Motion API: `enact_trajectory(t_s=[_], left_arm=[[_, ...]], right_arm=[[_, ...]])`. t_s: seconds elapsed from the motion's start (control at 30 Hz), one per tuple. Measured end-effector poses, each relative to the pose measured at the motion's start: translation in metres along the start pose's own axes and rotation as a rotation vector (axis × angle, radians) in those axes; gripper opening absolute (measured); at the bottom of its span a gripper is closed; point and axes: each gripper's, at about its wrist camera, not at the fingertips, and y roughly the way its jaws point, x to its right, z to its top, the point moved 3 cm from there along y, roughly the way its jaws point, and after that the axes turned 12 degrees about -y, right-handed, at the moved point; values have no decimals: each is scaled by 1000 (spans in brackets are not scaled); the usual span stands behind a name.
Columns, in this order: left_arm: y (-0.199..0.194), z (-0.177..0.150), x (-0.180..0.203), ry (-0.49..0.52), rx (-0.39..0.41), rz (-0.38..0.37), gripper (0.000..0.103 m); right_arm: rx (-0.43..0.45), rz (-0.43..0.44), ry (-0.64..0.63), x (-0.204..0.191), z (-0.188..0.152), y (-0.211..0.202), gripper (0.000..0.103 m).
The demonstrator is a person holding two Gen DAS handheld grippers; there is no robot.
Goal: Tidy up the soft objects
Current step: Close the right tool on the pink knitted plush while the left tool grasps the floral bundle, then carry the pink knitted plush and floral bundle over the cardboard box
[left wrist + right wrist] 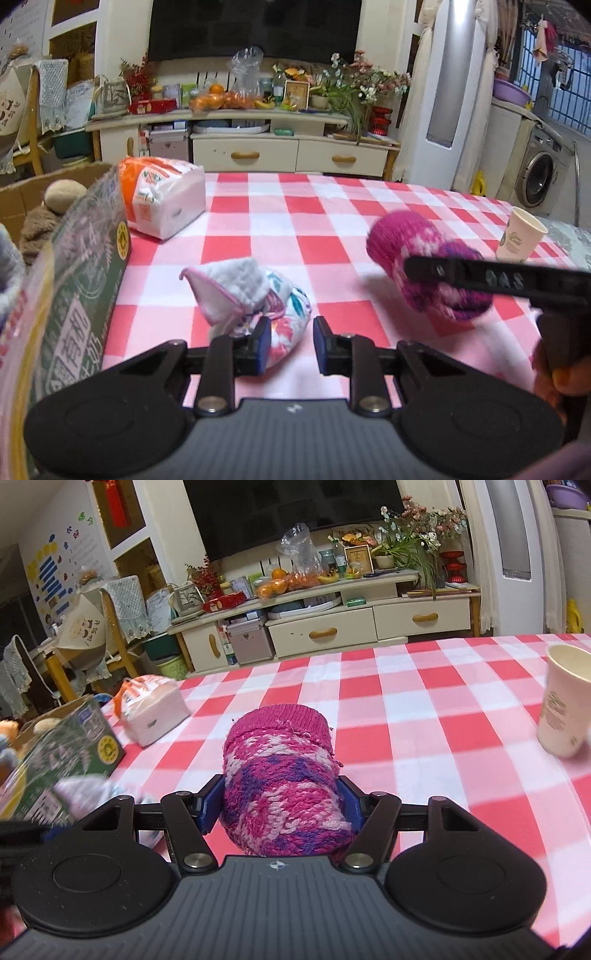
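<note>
A rolled pink-and-purple knitted sock point(282, 786) sits between the blue pads of my right gripper point(280, 806), which is shut on it above the checked tablecloth. In the left wrist view the same sock point(417, 258) hangs in the right gripper's black finger point(480, 277) at the right. A white floral cloth bundle point(251, 299) lies on the table right in front of my left gripper point(291, 345). The left gripper is open, its left pad touching the bundle. A cardboard box point(22, 199) with plush toys stands at the far left.
A green printed box flap point(88, 266) rises close on the left. A tissue pack point(166, 199) lies at the back left of the table. A paper cup point(565, 701) stands at the right. A TV cabinet point(332, 627) stands beyond the table's far edge.
</note>
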Motion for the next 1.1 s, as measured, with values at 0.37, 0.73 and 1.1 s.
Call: enact_trajectory(t_s=[0.37,0.73,1.1], left_arm=[[1,10,-15,66,78,44,82],[36,14,-25,90,73,100,85],[46,10,-24,67,35,103,60]], right_arm=[[-57,-6,-25,-16,-31,-21,80],[-70,-40,-99,-30,-34,-12,98],[-84,-74,-113,-28,-30,0,86]])
